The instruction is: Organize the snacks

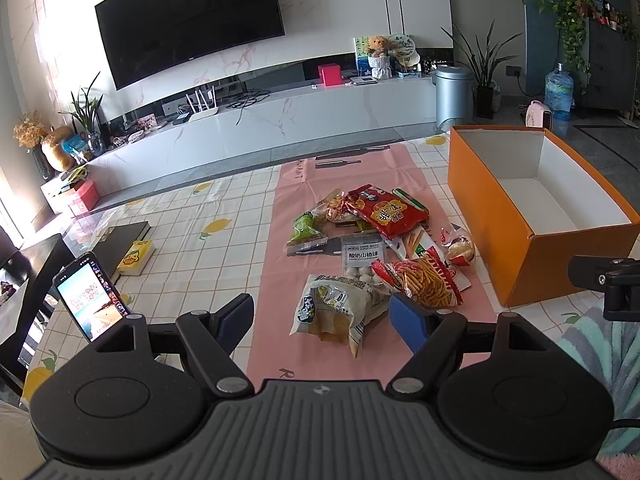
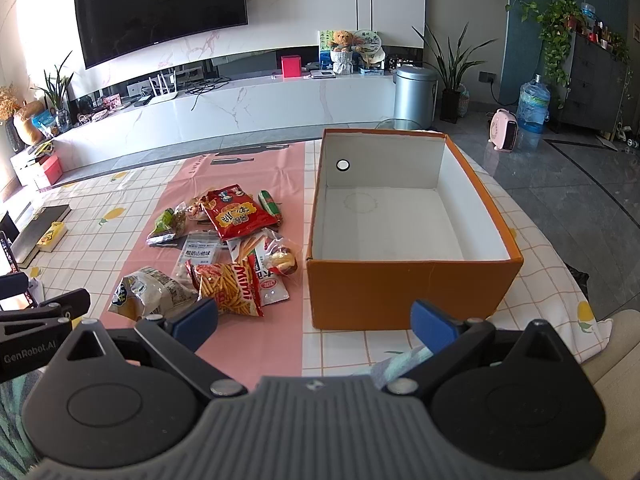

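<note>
Left gripper (image 1: 322, 318), jaws released, is nearer: crinkled white-grey chip bag (image 1: 340, 308) lies just ahead between them, long axis diagonal; right gripper (image 2: 314, 322), released, faces the empty orange cardboard box (image 2: 408, 292).

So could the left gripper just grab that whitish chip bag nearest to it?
Probably yes. The left gripper is open, and the whitish chip bag lies right between its fingers on the pink mat, with nothing lying on top of it.
</note>
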`<state>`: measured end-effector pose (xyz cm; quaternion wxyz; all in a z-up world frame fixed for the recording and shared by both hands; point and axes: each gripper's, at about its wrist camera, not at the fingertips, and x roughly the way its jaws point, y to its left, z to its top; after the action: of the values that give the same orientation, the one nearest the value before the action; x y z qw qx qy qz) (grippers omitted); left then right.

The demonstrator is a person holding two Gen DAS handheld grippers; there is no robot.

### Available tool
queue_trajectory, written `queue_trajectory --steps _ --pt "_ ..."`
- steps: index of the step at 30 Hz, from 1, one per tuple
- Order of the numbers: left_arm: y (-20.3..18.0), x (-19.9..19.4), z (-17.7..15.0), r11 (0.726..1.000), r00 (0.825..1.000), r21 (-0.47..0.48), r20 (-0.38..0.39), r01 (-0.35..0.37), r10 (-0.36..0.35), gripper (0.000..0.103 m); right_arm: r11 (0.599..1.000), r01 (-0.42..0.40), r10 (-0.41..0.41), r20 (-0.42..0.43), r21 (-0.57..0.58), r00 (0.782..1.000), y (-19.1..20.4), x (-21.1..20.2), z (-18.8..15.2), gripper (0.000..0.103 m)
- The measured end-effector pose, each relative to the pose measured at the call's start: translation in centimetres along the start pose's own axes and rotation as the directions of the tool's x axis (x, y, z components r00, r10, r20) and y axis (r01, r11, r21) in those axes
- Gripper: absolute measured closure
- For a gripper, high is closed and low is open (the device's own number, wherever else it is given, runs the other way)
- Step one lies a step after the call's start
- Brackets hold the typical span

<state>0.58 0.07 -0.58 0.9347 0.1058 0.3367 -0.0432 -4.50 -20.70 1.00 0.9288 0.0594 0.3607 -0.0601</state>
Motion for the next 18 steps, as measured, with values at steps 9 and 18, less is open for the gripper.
queue_trajectory --steps 9,18 --pt "0.0 0.0 0.2 1.000 1.000 0.013 -0.003 0.003 -0.003 0.012 1.000 0.002 -0.002 0.002 0.014 1.000 -0.2 0.3 -0.1 0.004" --pt "1.1 0.3 1.8 0.995 1.000 0.099 -0.005 0.007 -0.007 0.021 0.999 -0.013 0.012 0.032 0.032 0.999 0.1 1.1 -0.1 0.004"
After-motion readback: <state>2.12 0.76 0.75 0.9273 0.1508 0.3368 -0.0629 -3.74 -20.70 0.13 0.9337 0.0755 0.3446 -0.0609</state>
